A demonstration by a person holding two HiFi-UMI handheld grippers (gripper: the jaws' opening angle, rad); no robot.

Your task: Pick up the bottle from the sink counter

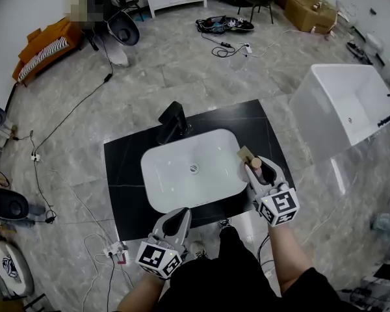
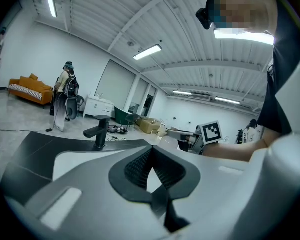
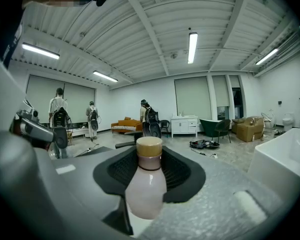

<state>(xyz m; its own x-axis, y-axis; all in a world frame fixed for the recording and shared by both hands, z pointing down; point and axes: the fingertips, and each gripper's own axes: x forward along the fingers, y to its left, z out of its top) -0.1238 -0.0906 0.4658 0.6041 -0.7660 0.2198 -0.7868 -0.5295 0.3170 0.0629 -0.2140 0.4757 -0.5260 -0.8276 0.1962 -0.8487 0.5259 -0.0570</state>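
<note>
Hovering at the near edge of the black sink counter (image 1: 127, 174), the left gripper (image 1: 176, 221) has its jaws pressed together with nothing between them, just short of the white basin (image 1: 175, 181) and the black faucet (image 1: 172, 122) behind it. Just right of the basin, the pale bottle (image 1: 255, 164) with a tan cap stands upright between the jaws of the right gripper (image 1: 262, 169), which are closed against its body. Whether its base touches the counter cannot be told.

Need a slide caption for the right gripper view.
Right gripper clamps a pale, tan-capped bottle between its dark jaw pads, open room beyond.
</note>
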